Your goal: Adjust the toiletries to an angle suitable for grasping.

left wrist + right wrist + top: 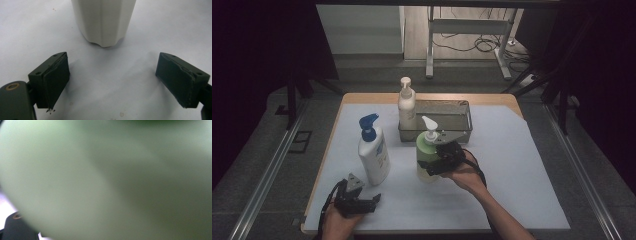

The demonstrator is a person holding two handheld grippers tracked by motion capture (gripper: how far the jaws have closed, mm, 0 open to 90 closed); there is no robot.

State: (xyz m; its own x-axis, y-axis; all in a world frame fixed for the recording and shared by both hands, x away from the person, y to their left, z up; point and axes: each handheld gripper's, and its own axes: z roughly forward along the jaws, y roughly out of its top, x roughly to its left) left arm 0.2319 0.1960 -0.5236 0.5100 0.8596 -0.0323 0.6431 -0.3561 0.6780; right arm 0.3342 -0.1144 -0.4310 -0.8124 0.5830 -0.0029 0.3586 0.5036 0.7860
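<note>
Standing mid-counter (522, 165) before the grey tray (462, 131), the green pump bottle (426, 155) sits between the right hand-held gripper's (439, 162) jaws; whether they clamp it, I cannot tell. Near the front-left corner, the left hand-held gripper (371, 201) gapes apart; the tray's contents are unclear.

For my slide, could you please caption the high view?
Right gripper at the green pump bottle; left gripper idle near the white blue-pump bottle.

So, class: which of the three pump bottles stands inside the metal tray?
The cream bottle with the cream pump, at the tray's left end. The blue-pumped white bottle and the green bottle stand outside it.
</note>
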